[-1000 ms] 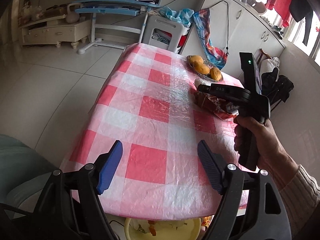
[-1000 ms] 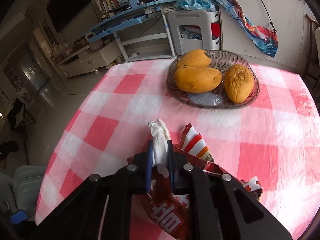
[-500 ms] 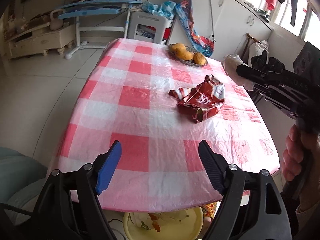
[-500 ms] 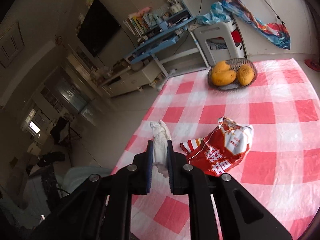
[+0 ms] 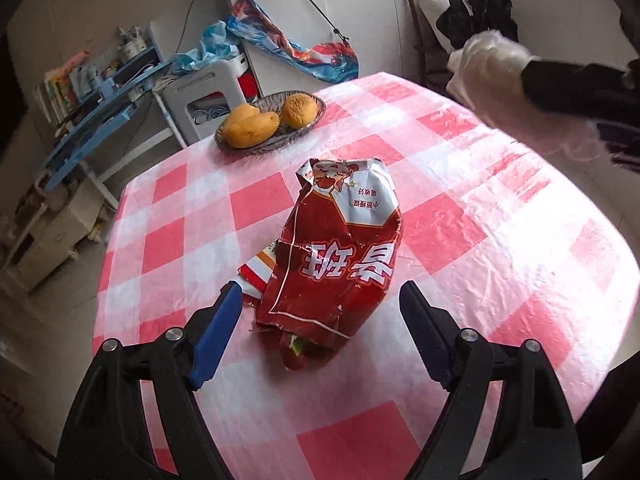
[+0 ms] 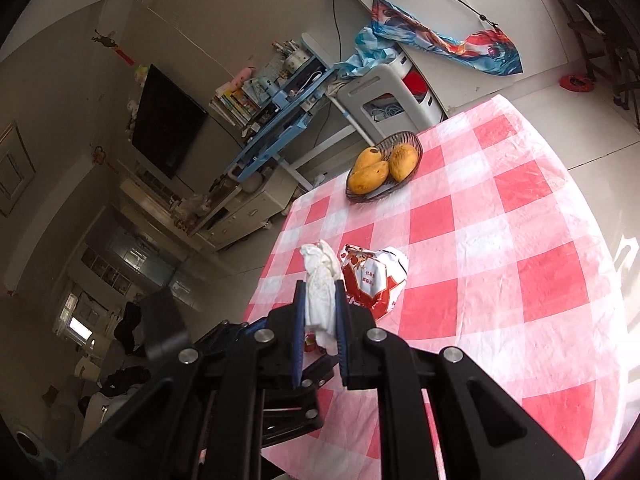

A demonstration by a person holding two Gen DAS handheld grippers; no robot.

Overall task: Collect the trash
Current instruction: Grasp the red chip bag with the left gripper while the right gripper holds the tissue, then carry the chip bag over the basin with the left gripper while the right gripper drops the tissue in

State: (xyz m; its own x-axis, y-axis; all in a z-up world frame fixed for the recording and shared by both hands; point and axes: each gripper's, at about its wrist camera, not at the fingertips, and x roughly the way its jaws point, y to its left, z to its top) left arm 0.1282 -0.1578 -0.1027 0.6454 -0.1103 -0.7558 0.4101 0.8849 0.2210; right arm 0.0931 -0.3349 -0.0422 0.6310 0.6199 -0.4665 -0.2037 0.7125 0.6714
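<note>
Left wrist view: the spread, empty left claw (image 5: 320,320) flanks the light, crinkly, slippery red snack bag (image 5: 336,256) on the desk (image 5: 500,240), best pinched at a crumpled fold, while the right claw (image 6: 318,320) clenches soft tissue (image 6: 320,292).

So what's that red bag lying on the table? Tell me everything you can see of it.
The red bag is a crumpled, shiny foil snack packet with white lettering, a white panel and a cartoon figure near its torn-looking top. It lies on the checked tablecloth, puffed up and creased, with a striped scrap tucked under its side. The left claw is open around its near end, not touching it.
</note>
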